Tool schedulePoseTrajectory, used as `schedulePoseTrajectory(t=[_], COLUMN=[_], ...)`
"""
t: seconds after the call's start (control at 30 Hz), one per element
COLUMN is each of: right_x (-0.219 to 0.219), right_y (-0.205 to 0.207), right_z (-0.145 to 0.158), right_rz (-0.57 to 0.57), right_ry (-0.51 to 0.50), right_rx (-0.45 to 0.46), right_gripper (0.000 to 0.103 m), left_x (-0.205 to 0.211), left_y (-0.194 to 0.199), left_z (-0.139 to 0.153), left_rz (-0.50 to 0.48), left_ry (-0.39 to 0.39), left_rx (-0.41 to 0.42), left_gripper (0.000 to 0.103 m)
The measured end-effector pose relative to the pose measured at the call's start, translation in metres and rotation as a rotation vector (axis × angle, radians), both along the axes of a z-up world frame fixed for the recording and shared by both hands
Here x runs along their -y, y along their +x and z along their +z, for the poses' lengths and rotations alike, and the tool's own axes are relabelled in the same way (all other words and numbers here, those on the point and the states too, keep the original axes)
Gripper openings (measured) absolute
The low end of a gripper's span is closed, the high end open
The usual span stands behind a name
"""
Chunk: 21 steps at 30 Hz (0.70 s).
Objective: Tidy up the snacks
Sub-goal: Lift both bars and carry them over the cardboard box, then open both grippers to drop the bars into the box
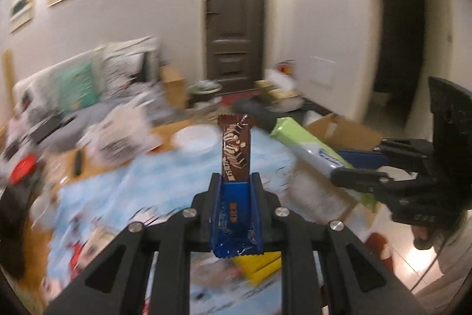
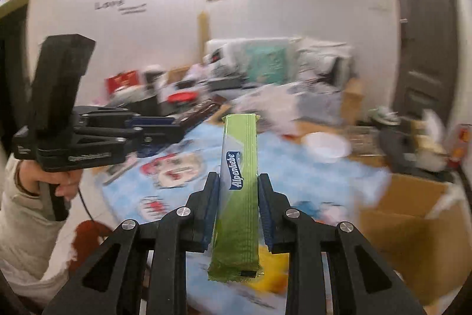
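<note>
My left gripper (image 1: 235, 177) is shut on a brown and blue chocolate bar (image 1: 234, 152), held upright above the table. My right gripper (image 2: 239, 180) is shut on a long green Alpenliebe candy pack (image 2: 239, 182), also held upright. In the left wrist view the right gripper (image 1: 354, 180) shows at the right with the green pack (image 1: 303, 145) pointing left. In the right wrist view the left gripper (image 2: 165, 127) shows at the left with the chocolate bar (image 2: 203, 109) sticking out of it.
A table with a light blue patterned cloth (image 1: 165, 179) lies below both grippers. A white bowl (image 1: 196, 139) stands at its far side. An open cardboard box (image 2: 413, 214) sits on the floor at the right. A cluttered sofa (image 1: 73, 87) is behind.
</note>
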State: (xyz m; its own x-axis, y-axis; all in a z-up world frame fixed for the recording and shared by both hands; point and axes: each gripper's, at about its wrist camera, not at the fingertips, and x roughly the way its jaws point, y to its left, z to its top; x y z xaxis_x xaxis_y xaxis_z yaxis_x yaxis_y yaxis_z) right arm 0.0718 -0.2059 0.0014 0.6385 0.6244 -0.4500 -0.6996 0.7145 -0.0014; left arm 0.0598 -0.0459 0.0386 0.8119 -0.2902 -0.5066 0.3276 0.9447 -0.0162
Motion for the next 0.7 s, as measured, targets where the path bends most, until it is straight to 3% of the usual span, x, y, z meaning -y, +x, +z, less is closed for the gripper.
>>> schedulePoseTrajectory(t=[0.13,0.3,0.5,0.7], right_x=[0.058,0.121,0.172,0.177], right_y=[0.010,0.030,0.064,0.087], right_z=[0.007,-0.009,-0.036,-0.060], right_rz=[-0.128,-0.277,-0.373,-0.374], right_ry=[0.011,-0.027,-0.067,-0.110], right_rx=[0.000,-0.068,-0.183,-0.253], right_gripper=[0.021,0.021,0.021,0.022], left_x=[0.078,0.156,0.211,0.226], left_y=[0.034,0.074,0.108,0.129], left_z=[0.013,0.003,-0.029,-0.056], left_rz=[-0.186,-0.318,-0.365,-0.339], left_ry=[-0.037,0.000,0.115,0.168], left_rx=[-0.029,-0.140,-0.285,-0.374], left_gripper=[0.016,0.016,0.016,0.016])
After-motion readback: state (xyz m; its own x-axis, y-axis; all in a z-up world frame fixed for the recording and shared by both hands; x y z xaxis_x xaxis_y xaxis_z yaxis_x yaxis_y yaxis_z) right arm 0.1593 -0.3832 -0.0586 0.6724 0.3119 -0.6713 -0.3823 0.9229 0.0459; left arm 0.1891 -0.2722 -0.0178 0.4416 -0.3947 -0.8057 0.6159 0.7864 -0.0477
